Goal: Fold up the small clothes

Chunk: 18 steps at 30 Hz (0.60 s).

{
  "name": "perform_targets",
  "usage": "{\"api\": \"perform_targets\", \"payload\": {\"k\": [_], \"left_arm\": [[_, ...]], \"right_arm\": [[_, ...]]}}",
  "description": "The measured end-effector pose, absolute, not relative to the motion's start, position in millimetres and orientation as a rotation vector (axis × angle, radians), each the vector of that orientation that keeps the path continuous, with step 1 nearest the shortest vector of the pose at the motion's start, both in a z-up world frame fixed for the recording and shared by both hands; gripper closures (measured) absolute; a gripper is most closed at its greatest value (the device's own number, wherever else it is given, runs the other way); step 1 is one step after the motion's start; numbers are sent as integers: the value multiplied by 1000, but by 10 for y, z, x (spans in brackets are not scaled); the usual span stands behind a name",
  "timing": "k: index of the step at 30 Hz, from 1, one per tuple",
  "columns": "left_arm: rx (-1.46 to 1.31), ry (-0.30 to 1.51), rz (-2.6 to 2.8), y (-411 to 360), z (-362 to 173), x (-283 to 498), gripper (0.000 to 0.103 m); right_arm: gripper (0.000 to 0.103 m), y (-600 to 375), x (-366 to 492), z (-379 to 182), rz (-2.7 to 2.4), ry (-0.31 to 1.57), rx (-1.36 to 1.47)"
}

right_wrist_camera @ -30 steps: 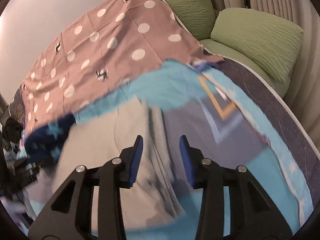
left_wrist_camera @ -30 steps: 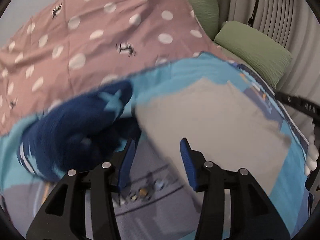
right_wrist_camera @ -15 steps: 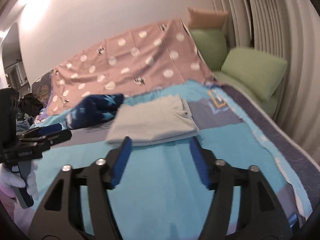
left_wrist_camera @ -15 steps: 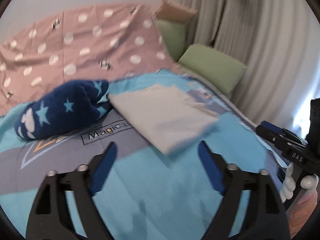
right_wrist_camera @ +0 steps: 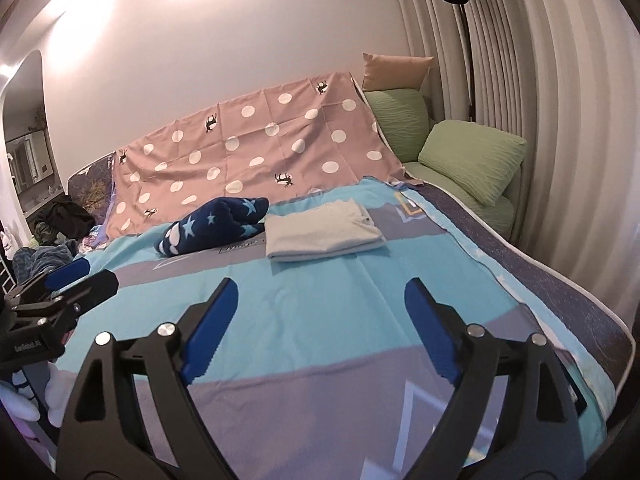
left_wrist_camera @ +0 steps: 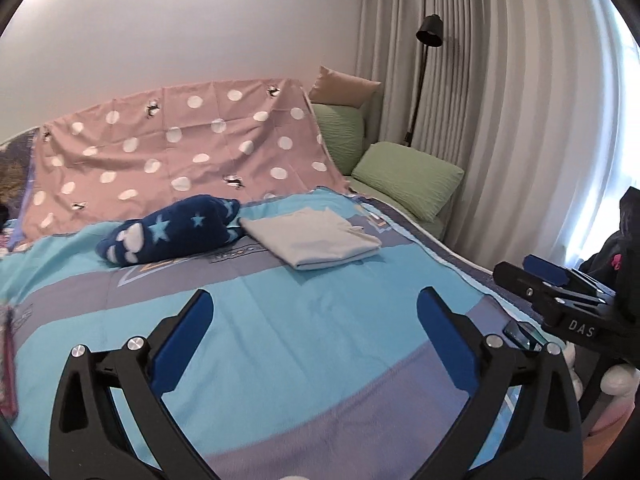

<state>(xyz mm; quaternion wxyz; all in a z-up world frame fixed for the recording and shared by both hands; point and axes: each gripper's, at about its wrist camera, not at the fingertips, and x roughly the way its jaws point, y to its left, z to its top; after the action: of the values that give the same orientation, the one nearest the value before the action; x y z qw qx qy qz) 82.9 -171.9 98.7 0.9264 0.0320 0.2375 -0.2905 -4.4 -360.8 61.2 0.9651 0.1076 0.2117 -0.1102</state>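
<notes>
The left tongs (left_wrist_camera: 312, 320) hang spread wide above the turquoise and grey bedspread (left_wrist_camera: 304, 344), holding nothing, and the right tongs (right_wrist_camera: 320, 308) are likewise spread wide and empty over the same cover. Well beyond both, towards the head of the bed, the folded pale grey garment (left_wrist_camera: 312, 238) lies flat as a neat rectangle on the bedspread, its layered edges showing along the near side. Just beside it on the left, touching or nearly touching its corner, sits a bundled navy garment with light blue stars (left_wrist_camera: 172, 232), rumpled rather than folded. Behind them a pink sheet with white dots (left_wrist_camera: 180, 152) is draped up against the wall, with green pillows (left_wrist_camera: 408, 178) and a tan cushion (left_wrist_camera: 344, 88) to its right. A black floor lamp (left_wrist_camera: 428, 32) stands before the pale curtains (left_wrist_camera: 520, 120)
</notes>
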Motion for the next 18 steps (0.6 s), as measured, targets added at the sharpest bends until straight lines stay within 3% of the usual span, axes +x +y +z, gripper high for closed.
{"api": "perform_targets", "payload": {"k": [18], "left_arm": [[1,611,-527,-1380,826,106,1]], "right_arm": [[15,-3342,-509,415,-196,511,202]]}}
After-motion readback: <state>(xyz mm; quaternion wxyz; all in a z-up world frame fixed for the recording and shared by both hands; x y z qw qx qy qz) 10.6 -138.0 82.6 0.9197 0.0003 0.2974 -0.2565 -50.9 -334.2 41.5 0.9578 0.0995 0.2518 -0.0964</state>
